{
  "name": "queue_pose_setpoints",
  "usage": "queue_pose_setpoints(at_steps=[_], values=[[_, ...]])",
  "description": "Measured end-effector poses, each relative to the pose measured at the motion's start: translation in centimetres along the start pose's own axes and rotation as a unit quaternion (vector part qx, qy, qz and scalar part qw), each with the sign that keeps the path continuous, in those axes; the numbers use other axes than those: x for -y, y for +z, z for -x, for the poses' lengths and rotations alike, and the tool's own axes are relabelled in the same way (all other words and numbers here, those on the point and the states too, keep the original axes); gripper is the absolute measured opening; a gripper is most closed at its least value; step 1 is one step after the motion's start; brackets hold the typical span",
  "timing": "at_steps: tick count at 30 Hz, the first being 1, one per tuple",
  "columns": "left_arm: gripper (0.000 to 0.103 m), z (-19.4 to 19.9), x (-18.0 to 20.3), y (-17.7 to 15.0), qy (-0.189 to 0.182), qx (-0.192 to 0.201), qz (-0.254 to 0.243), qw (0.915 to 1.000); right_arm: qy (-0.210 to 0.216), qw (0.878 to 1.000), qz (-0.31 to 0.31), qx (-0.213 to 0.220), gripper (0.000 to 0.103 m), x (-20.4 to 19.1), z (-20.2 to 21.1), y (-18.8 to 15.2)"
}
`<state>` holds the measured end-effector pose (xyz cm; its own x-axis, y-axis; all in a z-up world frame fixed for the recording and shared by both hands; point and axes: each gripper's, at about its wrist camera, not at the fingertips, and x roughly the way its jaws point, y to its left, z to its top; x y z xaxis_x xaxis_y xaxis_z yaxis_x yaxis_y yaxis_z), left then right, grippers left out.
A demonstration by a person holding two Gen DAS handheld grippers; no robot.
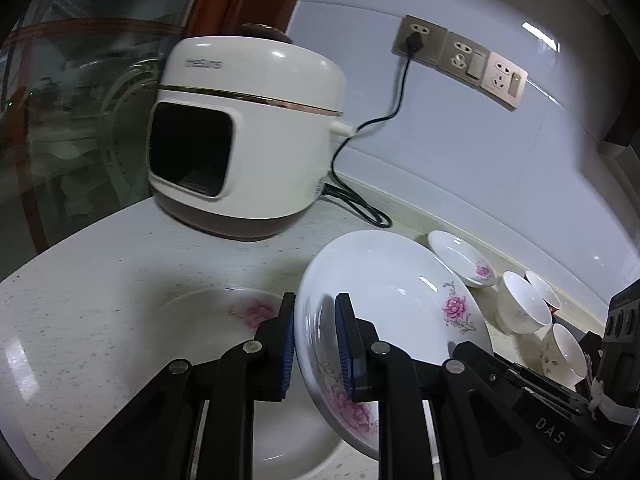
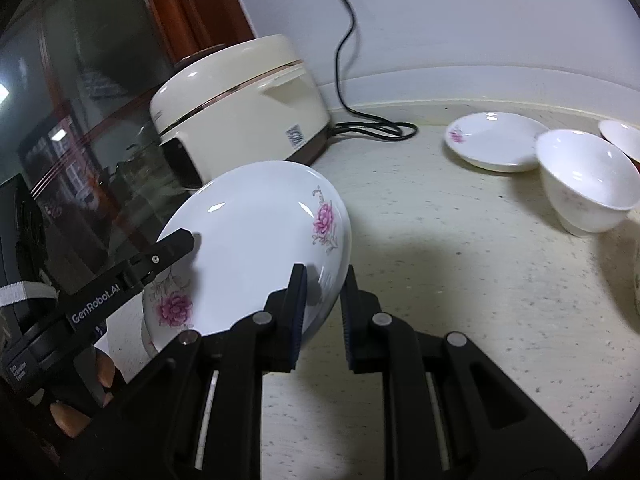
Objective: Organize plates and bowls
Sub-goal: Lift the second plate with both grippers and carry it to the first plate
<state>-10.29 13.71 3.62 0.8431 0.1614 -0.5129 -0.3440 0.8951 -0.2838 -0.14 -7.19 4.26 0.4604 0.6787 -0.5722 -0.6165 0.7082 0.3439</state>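
Both grippers, left gripper (image 1: 316, 340) and right gripper (image 2: 322, 312), clamp the tilted floral plate (image 1: 384, 292) by opposite rims; the second floral plate (image 1: 224, 312) lies below the left fingers.

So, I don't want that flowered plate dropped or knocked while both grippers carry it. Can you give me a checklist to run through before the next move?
1. Left gripper clamped on the rim of the held plate: ok, pads on both faces.
2. Right gripper clamped on the opposite rim: ok.
3. Held plate level: not ok, it is tilted.
4. Second plate lying flat on the counter below, ready to stack on: ok.
5. Held plate apart from the rice cooker: ok, a gap shows in the left wrist view.
6. Bowls and small dish apart from the held plate: ok, off to the right.
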Motion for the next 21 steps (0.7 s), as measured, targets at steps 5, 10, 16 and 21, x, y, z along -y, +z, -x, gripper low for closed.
queue_pose_setpoints(at_steps=[5, 10, 16, 21], values=[[0.019, 0.1, -1.1, -0.5, 0.006, 0.000, 0.003, 1.0000, 0.010, 1.000, 0.000, -0.006, 0.020, -0.7, -0.7, -0.3], [0.019, 0.1, -2.9, -1.1, 0.003, -0.003, 0.017, 0.9998, 0.024, 1.000, -0.002, 0.012, 0.020, -1.8, -0.9, -0.4], [0.021, 0.2, -4.6, -0.6, 0.008, -0.004, 0.034, 0.9994, 0.035, 0.999, 0.007, 0.006, 0.020, -3.5, -1.7, -0.7], [0.021, 0.4, -5.7, -0.3, 0.009, -0.008, 0.040, 0.9991, 0.055, 0.998, -0.005, 0.006, 0.020, -3.8, -2.1, -0.8]])
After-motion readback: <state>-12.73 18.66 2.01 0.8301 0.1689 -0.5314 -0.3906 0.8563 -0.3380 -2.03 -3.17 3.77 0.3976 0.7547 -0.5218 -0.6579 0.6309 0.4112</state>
